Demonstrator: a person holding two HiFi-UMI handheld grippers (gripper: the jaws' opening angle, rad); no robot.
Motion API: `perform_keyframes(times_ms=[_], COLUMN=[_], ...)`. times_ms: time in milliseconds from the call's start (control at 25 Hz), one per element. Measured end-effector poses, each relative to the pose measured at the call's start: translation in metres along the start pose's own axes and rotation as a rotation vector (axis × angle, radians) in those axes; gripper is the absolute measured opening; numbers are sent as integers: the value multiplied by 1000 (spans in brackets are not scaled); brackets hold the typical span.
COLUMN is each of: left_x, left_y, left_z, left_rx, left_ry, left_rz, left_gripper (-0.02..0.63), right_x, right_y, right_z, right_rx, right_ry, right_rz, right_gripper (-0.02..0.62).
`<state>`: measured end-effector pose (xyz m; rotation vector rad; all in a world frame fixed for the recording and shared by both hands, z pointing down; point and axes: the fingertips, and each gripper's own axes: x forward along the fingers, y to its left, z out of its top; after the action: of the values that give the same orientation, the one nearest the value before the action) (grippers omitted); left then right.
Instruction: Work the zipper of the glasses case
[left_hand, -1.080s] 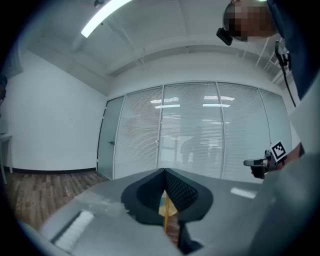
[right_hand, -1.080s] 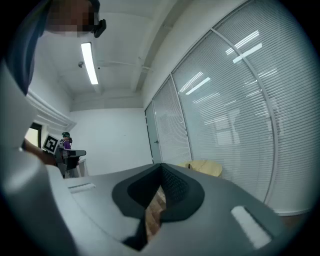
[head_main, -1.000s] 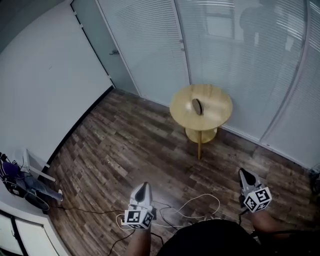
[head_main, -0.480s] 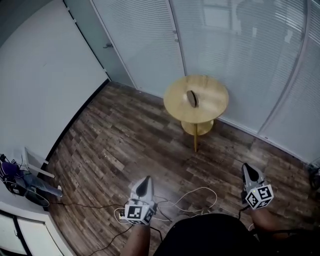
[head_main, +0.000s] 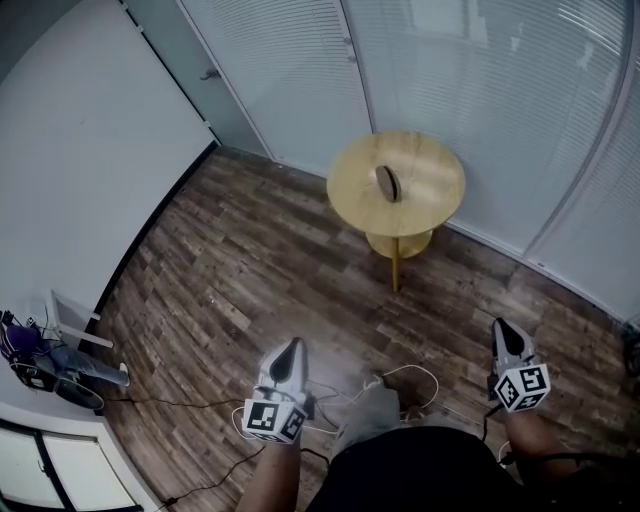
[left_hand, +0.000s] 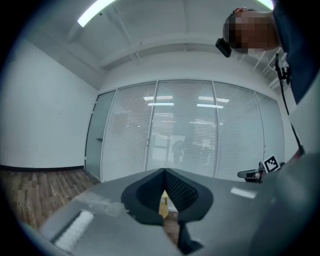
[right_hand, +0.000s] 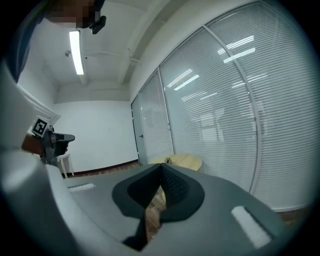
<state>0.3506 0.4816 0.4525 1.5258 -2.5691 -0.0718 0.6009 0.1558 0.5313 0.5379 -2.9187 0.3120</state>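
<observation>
A dark oval glasses case (head_main: 387, 183) stands on edge on a round wooden table (head_main: 430, 195) across the room in the head view. My left gripper (head_main: 292, 352) is low at the left, shut and empty, far from the table. My right gripper (head_main: 503, 330) is low at the right, also shut with nothing in it. In the left gripper view the closed jaws (left_hand: 164, 172) point toward glass walls, with a sliver of the table (left_hand: 163, 207) showing below them. In the right gripper view the closed jaws (right_hand: 161, 166) point at the table (right_hand: 187, 161) beside the blinds.
Glass partitions with blinds (head_main: 480, 90) run behind the table, with a door (head_main: 190, 90) at the left. White cables (head_main: 400, 385) lie on the wood floor (head_main: 240, 270) near my feet. A white stool and bags (head_main: 50, 350) sit at the far left wall.
The view has shifted forward toward the table. Both grippers stay shut and low, each a little lower in the frame. A knee now shows between them.
</observation>
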Motion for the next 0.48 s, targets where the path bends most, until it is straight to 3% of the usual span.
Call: perform_keyframes(times_ms=[200, 480], left_x=[38, 127], left_y=[53, 107], left_z=[-2, 23], left_rx=[10, -2], left_ry=[15, -31], left_rz=[-4, -110], left_gripper=[2, 2], right_x=[52, 128], right_y=[16, 27], right_z=[20, 45], right_rx=[14, 7], right_ry=[-12, -33], right_rz=[-27, -77], right_gripper=[3, 5])
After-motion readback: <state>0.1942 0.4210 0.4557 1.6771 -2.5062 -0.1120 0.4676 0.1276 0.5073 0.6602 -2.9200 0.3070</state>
